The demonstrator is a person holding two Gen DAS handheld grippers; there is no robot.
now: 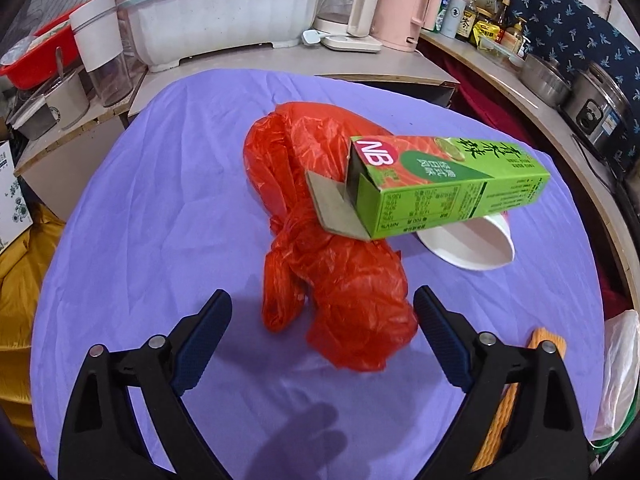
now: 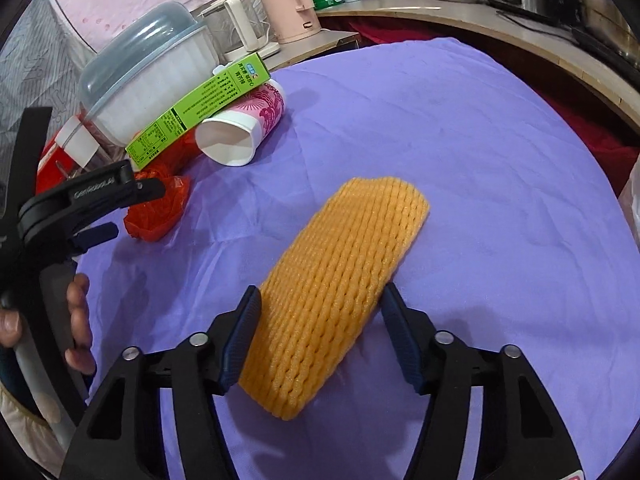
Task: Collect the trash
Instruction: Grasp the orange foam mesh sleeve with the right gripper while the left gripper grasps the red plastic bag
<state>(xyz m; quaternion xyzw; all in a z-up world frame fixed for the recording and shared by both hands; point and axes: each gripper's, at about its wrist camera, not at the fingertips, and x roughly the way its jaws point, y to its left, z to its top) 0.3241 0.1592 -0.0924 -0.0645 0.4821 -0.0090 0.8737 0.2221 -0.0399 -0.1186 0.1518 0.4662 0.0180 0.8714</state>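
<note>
A crumpled red plastic bag (image 1: 332, 240) lies on the purple tablecloth (image 1: 160, 200). A green carton (image 1: 444, 188) rests on the bag and on a tipped white paper cup (image 1: 472, 248). My left gripper (image 1: 322, 308) is open, its jaws either side of the bag's near end. In the right wrist view a flat orange foam net sleeve (image 2: 340, 280) lies on the cloth. My right gripper (image 2: 320, 312) is open, its jaws straddling the sleeve's near part. The carton (image 2: 192, 112), cup (image 2: 244, 132), bag (image 2: 160, 208) and left gripper (image 2: 92, 204) show at the left there.
Behind the table stand a white lidded food cover (image 1: 224, 20), a glass kettle (image 1: 348, 4), a pink kettle (image 1: 404, 4), bottles (image 1: 468, 12) and steel pots (image 1: 592, 104). A white plastic bag (image 1: 616, 368) hangs at the right edge. Yellow fabric (image 1: 20, 280) lies left of the table.
</note>
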